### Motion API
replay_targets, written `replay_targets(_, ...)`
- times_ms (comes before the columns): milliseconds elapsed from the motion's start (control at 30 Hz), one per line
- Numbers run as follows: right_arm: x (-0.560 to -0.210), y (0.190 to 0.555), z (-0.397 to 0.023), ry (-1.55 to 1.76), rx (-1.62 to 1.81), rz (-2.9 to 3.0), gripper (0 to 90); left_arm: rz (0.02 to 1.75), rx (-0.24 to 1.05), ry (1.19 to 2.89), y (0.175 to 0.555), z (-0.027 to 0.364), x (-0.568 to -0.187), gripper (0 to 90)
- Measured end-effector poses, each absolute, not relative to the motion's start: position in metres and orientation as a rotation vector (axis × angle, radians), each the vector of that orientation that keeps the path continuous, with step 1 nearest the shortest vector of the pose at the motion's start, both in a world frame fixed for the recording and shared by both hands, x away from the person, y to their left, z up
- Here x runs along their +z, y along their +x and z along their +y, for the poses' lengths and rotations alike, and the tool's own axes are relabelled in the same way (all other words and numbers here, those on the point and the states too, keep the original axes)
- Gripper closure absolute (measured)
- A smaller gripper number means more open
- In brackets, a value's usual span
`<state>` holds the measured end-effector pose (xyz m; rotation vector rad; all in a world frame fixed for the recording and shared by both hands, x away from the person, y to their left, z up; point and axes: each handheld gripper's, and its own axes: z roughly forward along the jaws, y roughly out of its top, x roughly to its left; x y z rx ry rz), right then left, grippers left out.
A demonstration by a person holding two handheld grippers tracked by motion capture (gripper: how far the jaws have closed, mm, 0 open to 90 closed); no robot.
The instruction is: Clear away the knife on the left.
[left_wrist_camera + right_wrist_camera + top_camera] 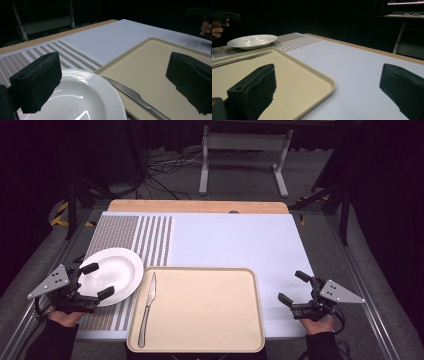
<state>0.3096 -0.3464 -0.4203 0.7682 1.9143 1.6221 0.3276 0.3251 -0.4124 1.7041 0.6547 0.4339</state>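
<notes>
A white plate (pixel 111 272) lies on the striped part of the mat, left of a beige tray (pixel 210 312). A metal knife (pixel 148 306) rests along the tray's left side, blade pointing away from me. My left gripper (pixel 98 281) is open, its jaws spread over the plate's near left rim without touching it. In the left gripper view the plate (pixel 82 102), the knife (pixel 135 96) and the tray (pixel 152 65) sit between the jaws. My right gripper (pixel 291 287) stands open over the bare mat right of the tray (pixel 297 72), holding nothing. The plate (pixel 252 41) and knife (pixel 242 59) appear far off.
A pale mat (pixel 235 242) with a striped patch (pixel 145 237) at its left covers the wooden table (pixel 197 206). A metal stand (pixel 245 150) and cables lie on the floor beyond. Aluminium rails run along both table sides.
</notes>
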Motion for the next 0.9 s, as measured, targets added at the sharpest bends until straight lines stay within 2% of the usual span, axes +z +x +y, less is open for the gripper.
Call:
replay_targets(400, -0.422, 0.309, -0.347, 0.769, 1.627, 1.900, 1.4, 0.688, 0.447, 1.688, 0.322, 0.342, -0.444, 1.0)
replay_targets(767, -0.422, 0.309, -0.347, 0.771, 1.625, 1.902, 1.4, 0.720, 0.391, 1.643, 0.323, 0.344, -0.450, 1.0)
replay_targets(900, -0.422, 0.309, -0.347, 0.774, 1.629, 1.897, 1.3, 0.720, 0.411, 1.631, 0.322, 0.344, -0.450, 0.7)
